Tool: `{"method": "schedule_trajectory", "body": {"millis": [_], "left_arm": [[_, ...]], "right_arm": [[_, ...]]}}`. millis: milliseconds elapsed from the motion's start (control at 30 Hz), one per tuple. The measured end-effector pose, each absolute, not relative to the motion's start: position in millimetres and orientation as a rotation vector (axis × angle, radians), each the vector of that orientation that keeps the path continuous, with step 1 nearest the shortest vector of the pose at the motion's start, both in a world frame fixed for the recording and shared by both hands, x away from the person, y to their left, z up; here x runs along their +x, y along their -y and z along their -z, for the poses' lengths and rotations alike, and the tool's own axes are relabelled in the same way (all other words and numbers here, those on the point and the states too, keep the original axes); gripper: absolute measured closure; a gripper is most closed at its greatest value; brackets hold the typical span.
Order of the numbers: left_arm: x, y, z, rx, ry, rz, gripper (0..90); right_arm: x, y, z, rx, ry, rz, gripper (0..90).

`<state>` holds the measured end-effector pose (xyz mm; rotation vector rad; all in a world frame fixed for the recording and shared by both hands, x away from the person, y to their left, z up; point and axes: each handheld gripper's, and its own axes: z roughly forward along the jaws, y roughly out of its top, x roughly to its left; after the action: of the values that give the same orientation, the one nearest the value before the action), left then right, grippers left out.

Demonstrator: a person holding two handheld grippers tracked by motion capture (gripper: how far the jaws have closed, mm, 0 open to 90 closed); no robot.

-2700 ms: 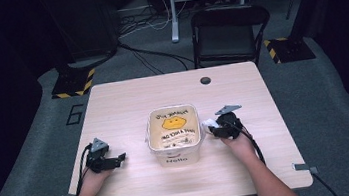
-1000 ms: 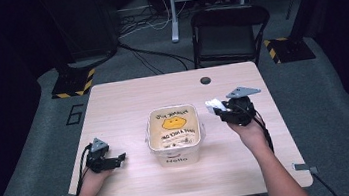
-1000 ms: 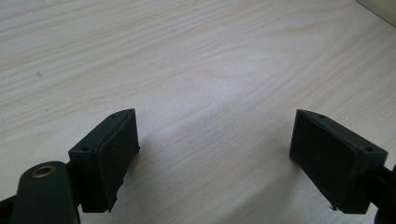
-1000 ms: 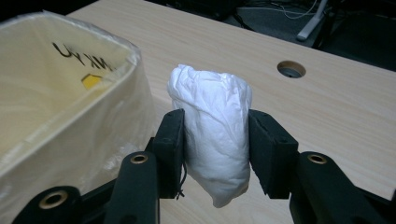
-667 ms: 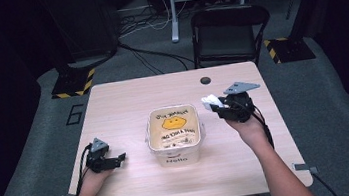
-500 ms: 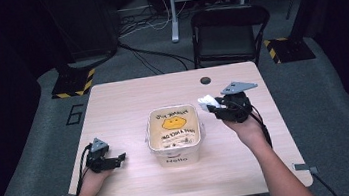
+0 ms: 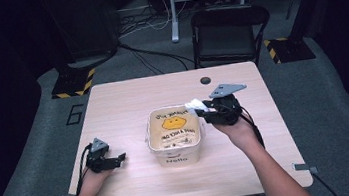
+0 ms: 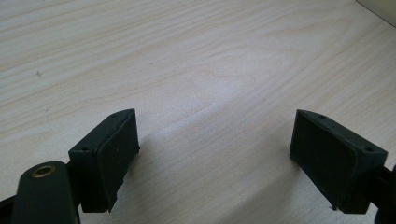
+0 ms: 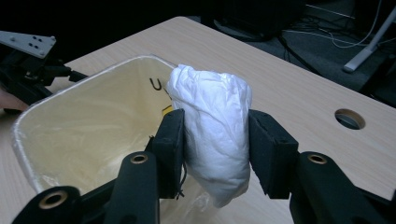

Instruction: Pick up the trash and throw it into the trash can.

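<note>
A cream plastic bin (image 7: pixel 174 136) with a yellow smiley print and dark lettering stands at the middle of the wooden table (image 7: pixel 127 101). My right gripper (image 7: pixel 203 112) hovers at the bin's far right corner, shut on a crumpled white bag (image 7: pixel 194 105). In the right gripper view the white bag (image 9: pixel 212 128) bulges between the two black pads (image 9: pixel 171 142), right over the bin's rim (image 9: pixel 88 77). My left gripper (image 7: pixel 118 158) rests low on the table at the front left, apart from the bin. Its jaws stand wide open over bare wood, nothing between the pads (image 8: pixel 112 154).
A round cable hole (image 7: pixel 205 80) sits near the table's far edge. A black chair (image 7: pixel 229 33) stands behind the table, with cables and a stand's legs (image 7: pixel 175 15) on the floor. The left gripper (image 9: pixel 28 60) shows beyond the bin in the right gripper view.
My right gripper has lifted from the table beside the bin and carried the white bag left, up to the bin's far right corner. The left gripper has stayed put.
</note>
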<state>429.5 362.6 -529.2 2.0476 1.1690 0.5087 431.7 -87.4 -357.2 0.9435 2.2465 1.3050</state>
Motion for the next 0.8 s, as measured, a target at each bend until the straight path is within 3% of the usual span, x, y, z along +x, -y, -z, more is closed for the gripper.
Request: {"method": "schedule_trajectory", "body": {"millis": [800], "left_arm": [[429.9, -362.8, 529.2, 2.049, -1.165, -0.511, 15.5]], "right_arm": [[433.7, 26.2, 379.3, 0.805, -2.422, -1.289, 56.9]]}}
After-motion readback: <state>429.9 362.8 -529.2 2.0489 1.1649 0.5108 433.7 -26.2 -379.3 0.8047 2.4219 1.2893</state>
